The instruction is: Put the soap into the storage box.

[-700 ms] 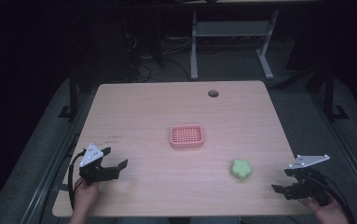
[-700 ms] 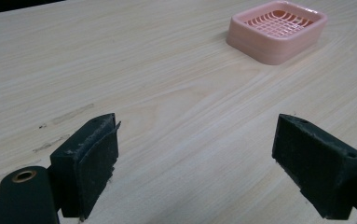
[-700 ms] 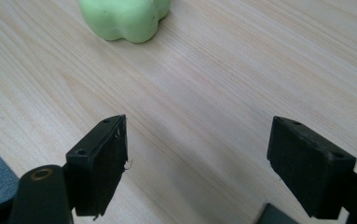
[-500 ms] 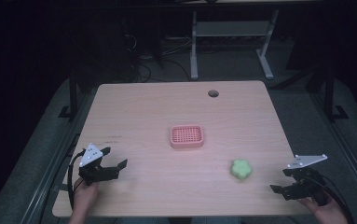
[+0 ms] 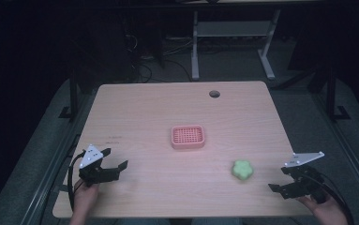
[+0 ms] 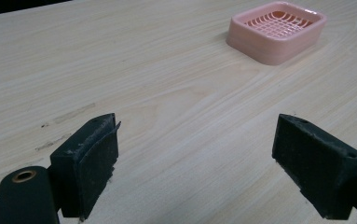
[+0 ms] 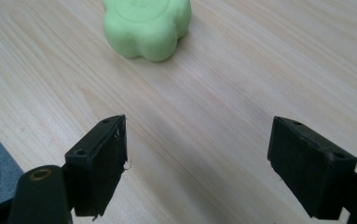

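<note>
A pink slotted soap dish [image 5: 187, 137] lies near the middle of the wooden table [image 5: 177, 112]; the left gripper view shows the soap dish [image 6: 277, 31] ahead and to the right of the jaws. A green flower-shaped soap [image 5: 243, 169] rests on the table toward the front right, and the soap [image 7: 146, 25] sits just ahead of the right jaws. My left gripper [image 5: 116, 165] is at the front left corner, open and empty. My right gripper [image 5: 276, 186] is at the front right, open and empty, a short way right of the soap.
A round cable hole [image 5: 214, 93] is in the table's far right part. Beyond the far edge stands a grey metal frame [image 5: 233, 42] with cables on the dark floor. The table's front edge lies right by both hands.
The right gripper has shifted slightly left toward the green soap. The left gripper, the soap and the dish have stayed where they were.
</note>
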Demonstrator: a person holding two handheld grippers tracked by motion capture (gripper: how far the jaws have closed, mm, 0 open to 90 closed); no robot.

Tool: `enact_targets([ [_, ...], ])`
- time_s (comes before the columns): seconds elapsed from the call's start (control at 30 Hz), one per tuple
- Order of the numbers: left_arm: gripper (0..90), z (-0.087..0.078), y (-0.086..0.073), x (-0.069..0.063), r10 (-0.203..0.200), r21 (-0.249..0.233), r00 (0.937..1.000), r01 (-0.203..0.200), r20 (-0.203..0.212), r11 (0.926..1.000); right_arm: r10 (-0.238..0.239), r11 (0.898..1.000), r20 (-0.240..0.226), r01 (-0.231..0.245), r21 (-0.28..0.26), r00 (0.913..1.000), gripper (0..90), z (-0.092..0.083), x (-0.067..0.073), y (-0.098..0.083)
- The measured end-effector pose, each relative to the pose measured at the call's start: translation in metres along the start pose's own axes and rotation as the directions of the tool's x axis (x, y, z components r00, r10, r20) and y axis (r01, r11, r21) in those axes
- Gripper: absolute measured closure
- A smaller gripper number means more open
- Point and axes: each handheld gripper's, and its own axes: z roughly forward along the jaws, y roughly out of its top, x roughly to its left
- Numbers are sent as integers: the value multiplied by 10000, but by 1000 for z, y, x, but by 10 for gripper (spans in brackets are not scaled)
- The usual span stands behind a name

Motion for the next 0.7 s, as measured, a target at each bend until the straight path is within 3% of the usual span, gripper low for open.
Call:
enact_targets([
  [0.17, 141, -1, 0, -1, 0, -24, 10000, 0, 13, 10000, -309, 9995, 37, 308, 112, 9995, 195, -1, 2, 8],
  [0.7, 141, -1, 0, -1, -26, -35, 10000, 26, 6, 10000, -426, 9986, -6, 426, 326, 9991, 196, -4, 4, 15],
])
